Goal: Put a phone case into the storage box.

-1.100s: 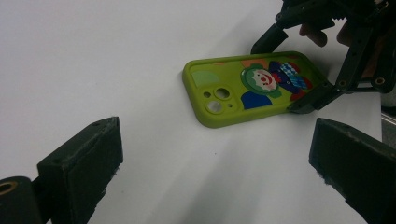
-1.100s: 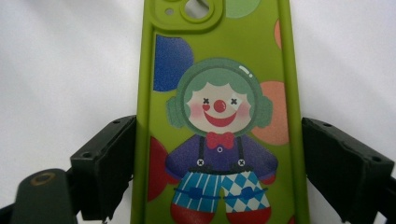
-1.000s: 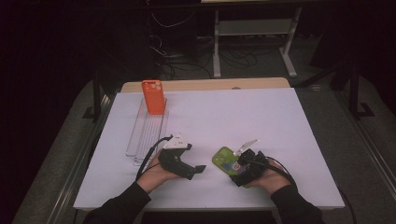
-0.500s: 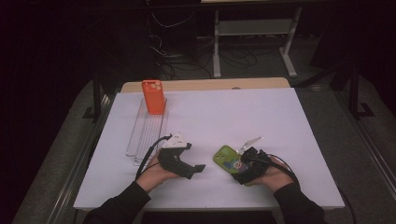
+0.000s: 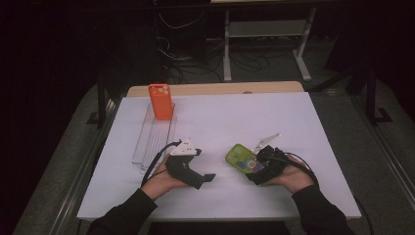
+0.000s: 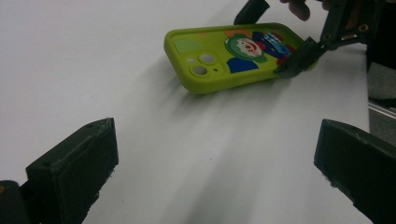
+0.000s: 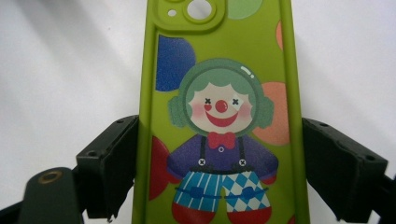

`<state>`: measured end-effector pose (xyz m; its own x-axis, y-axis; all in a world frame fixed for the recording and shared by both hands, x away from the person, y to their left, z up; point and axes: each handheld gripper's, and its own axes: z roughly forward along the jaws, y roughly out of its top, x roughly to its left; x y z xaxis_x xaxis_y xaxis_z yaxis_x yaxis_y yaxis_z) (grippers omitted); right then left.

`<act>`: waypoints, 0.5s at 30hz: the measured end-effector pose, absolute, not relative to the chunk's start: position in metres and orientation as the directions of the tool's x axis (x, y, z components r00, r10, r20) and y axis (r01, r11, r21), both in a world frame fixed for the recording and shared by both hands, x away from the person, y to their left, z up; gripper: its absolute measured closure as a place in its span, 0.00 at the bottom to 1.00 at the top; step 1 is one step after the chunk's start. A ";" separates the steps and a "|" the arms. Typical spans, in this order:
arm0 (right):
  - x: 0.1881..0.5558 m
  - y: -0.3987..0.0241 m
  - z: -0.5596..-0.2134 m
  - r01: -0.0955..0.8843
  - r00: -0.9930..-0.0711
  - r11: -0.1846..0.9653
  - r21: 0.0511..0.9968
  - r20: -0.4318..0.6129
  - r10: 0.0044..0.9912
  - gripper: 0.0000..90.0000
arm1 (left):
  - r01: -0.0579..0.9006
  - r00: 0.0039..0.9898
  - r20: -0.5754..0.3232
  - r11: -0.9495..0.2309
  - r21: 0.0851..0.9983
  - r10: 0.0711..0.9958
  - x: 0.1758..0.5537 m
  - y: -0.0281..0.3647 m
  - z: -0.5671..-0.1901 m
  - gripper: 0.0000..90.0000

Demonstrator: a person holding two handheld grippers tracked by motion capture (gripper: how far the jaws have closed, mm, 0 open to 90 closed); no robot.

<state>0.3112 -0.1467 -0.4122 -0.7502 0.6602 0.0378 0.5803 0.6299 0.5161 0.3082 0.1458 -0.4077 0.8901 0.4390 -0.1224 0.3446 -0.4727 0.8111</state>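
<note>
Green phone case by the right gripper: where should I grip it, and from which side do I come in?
Grip the green phone case across its two long edges, at the lower half, away from the camera cutout. Come in from its bottom end, as the right gripper already sits: its fingers flank both long sides. The case lies flat on the white table, and its straight, parallel edges suit the flat pads.

- The white surface (image 5: 235,122) is brightly lit from overhead, while the room around it sinks into near black
- Soft, smeared shadows fall beside the green phone case (image 6: 233,53) in the left gripper view
- Close-up black fingers (image 7: 109,163) look blurred and grainy at their edges
- The high view is soft, with little fine detail
</note>
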 end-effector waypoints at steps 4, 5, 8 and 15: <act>0.317 -0.150 -0.405 0.547 -0.778 0.655 0.522 0.028 0.628 0.17 | 0.343 0.894 -0.121 -0.485 0.805 0.431 0.310 0.146 -0.405 0.00; 0.319 -0.151 -0.404 0.537 -0.787 0.664 0.520 0.024 0.617 0.17 | 0.330 0.899 -0.106 -0.499 0.801 0.425 0.311 0.147 -0.403 0.00; 0.325 -0.154 -0.401 0.495 -0.820 0.694 0.523 0.014 0.573 0.17 | 0.324 0.903 -0.101 -0.508 0.798 0.417 0.313 0.146 -0.401 0.00; 0.339 -0.153 -0.394 0.369 -0.898 0.773 0.515 -0.018 0.440 0.17 | 0.287 0.926 -0.086 -0.535 0.795 0.367 0.319 0.143 -0.384 0.00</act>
